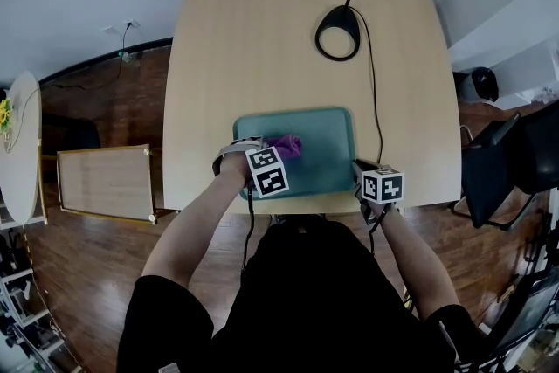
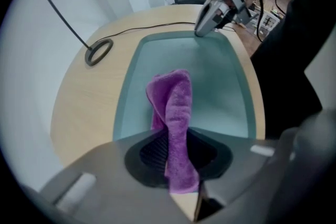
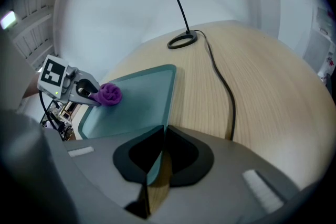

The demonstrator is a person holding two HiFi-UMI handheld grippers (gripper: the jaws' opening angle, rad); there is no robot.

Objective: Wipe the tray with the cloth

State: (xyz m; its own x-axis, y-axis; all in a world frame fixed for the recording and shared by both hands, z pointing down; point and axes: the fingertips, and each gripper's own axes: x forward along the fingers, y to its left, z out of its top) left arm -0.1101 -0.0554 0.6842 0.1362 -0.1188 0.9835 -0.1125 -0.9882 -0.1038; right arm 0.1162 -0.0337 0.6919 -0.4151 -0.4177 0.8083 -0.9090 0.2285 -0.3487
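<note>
Resting in the tray (image 1: 327, 148), the cloth (image 1: 286, 144) is pinched by the left gripper's (image 3: 96, 97) fingers (image 2: 152, 150); right gripper (image 2: 200, 33) clamps the rim.

The tray (image 1: 327, 148) lies at the near edge of the bench (image 1: 227, 57); the cloth (image 1: 286, 145) in its left half; the lamp base (image 1: 341, 15) behind it, the cable (image 1: 375, 100) passing its right side.

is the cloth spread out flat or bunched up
Bunched up: the purple cloth hangs as a folded wad from the left tongs, shut on it, over the tray.
</note>
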